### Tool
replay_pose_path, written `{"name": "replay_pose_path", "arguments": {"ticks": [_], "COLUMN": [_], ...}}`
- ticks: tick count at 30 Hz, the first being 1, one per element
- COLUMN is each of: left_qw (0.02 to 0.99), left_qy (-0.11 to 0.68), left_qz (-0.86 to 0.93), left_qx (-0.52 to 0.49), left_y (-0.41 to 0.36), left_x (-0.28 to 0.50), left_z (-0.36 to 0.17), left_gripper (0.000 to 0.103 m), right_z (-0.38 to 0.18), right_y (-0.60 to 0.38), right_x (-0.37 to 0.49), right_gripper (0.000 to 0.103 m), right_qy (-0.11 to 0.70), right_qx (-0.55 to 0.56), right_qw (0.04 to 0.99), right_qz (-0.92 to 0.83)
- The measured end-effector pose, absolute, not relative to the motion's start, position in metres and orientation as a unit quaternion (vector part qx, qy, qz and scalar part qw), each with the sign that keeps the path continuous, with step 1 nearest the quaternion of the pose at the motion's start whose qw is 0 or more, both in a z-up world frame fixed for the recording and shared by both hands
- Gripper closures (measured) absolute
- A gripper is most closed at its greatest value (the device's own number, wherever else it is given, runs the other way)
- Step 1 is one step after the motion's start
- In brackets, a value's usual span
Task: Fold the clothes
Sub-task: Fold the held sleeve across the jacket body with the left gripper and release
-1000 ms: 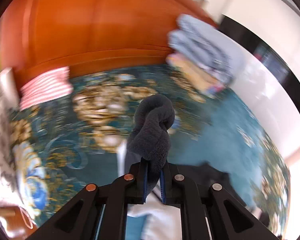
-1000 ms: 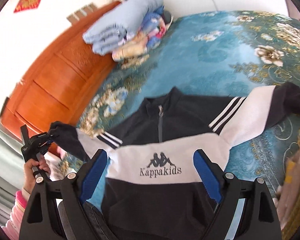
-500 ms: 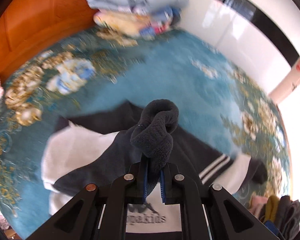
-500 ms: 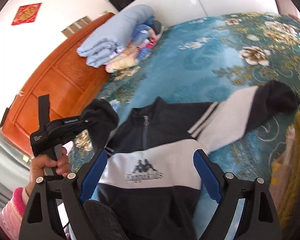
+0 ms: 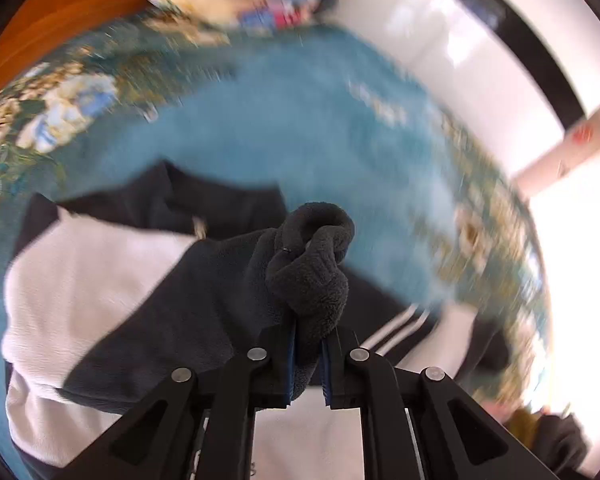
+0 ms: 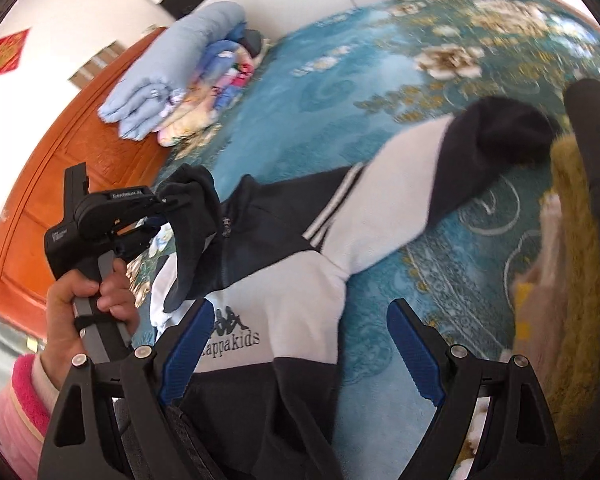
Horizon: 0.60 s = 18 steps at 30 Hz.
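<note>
A black and white fleece jacket [image 6: 284, 292] with a printed logo lies face up on the teal flowered bedspread [image 6: 340, 92]. My left gripper [image 5: 308, 354] is shut on the dark cuff [image 5: 312, 264] of its left sleeve, and that sleeve is drawn across the white chest panel [image 5: 100, 264]. In the right wrist view the same left gripper [image 6: 160, 210] holds the cuff [image 6: 192, 208] above the collar area, gripped by a hand in a pink sleeve. My right gripper [image 6: 300, 344] hangs open over the jacket's lower front, nothing between its blue pads. The other sleeve [image 6: 440, 168] stretches out to the right.
Folded blue and patterned blankets [image 6: 180, 88] are stacked by the orange wooden headboard [image 6: 60, 168]. A pile of yellow, pink and dark garments [image 6: 568, 240] lies along the right edge of the bed. A white wall with a dark band [image 5: 480, 40] runs behind.
My left gripper has carried the cuff from the bed's left side over the jacket's chest, folding the sleeve inward. My right gripper sank closer to the jacket, still open.
</note>
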State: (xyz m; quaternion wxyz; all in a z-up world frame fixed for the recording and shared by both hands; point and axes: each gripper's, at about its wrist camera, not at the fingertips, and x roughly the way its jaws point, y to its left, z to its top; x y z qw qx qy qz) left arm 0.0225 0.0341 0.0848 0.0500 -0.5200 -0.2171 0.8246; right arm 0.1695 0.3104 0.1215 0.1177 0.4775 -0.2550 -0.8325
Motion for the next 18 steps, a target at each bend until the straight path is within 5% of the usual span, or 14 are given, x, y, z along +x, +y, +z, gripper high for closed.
{"name": "replay_pose_path", "arguments": {"ticks": [5, 9, 18], "left_qw": [0.074, 0.114, 0.076], "left_qy": [-0.223, -0.255, -0.297], "left_qz": [0.785, 0.743, 0.786], "left_qx": [-0.573, -0.608, -0.538], "left_y": [0.050, 0.056, 0.000], "left_x": [0.022, 0.023, 0.076], "left_z": [0.041, 0.025, 0.061], "left_gripper": [0.089, 0.043, 0.041], "right_z": [0.109, 0.103, 0.104], "right_y": [0.305, 0.301, 0.297], "right_x": [0.163, 0.160, 0.159], "right_gripper": [0.014, 0.014, 0.009], "right_qy": [-0.258, -0.258, -0.257], "right_qx": [0.492, 0.501, 0.489], "right_qw": [0.109, 0.103, 0.109], "right_qz": [-0.824, -0.819, -0.827]}}
